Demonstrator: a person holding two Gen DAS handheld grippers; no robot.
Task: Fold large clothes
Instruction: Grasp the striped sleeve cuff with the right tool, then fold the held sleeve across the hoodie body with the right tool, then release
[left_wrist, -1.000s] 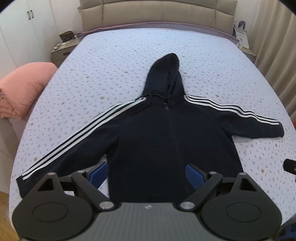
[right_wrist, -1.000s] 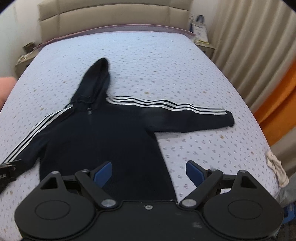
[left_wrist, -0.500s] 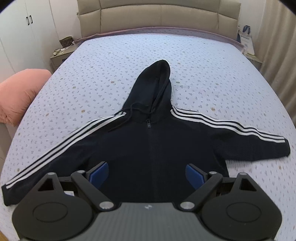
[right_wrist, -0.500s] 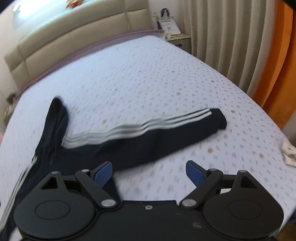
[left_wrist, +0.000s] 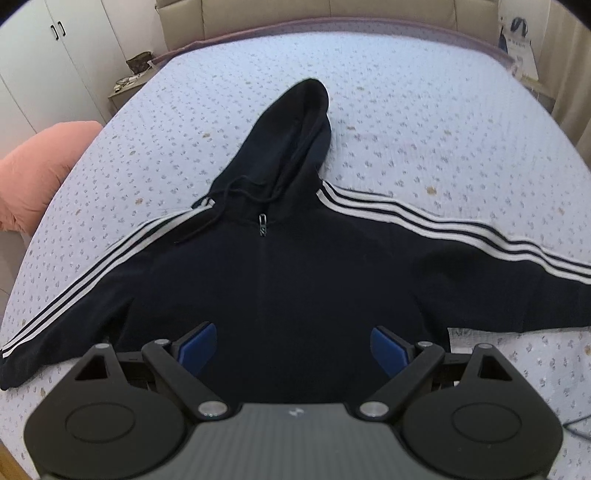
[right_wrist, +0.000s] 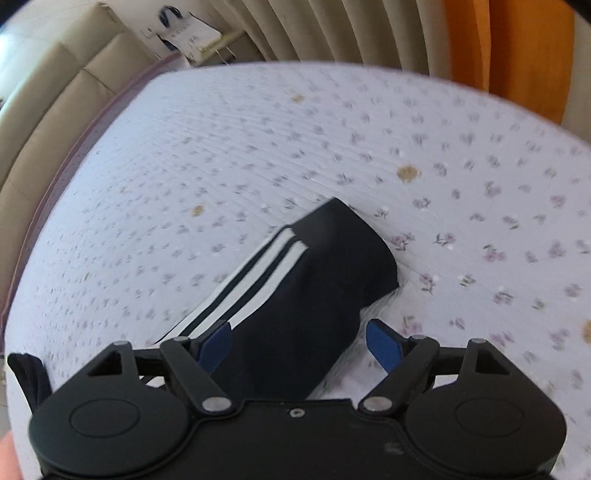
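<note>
A black zip hoodie (left_wrist: 280, 280) with white sleeve stripes lies flat and face up on the bed, hood pointing to the headboard, both sleeves spread. My left gripper (left_wrist: 293, 343) hangs open over its lower chest, nothing between the blue pads. In the right wrist view the cuff end of one striped sleeve (right_wrist: 317, 269) lies just ahead of my right gripper (right_wrist: 301, 343). Its jaws are wide and closing, the sleeve lies between them, and the pads do not press on it.
The bed (left_wrist: 424, 122) has a pale flowered sheet and a beige padded headboard (right_wrist: 55, 96). A pink pillow (left_wrist: 33, 173) and white wardrobe stand at the left. Curtains (right_wrist: 369, 29), an orange drape and a bedside table with a bag lie past the bed's right edge.
The left gripper came down and forward over the hoodie's chest. The right gripper swung right along the sleeve, rolled, and dropped close over the cuff.
</note>
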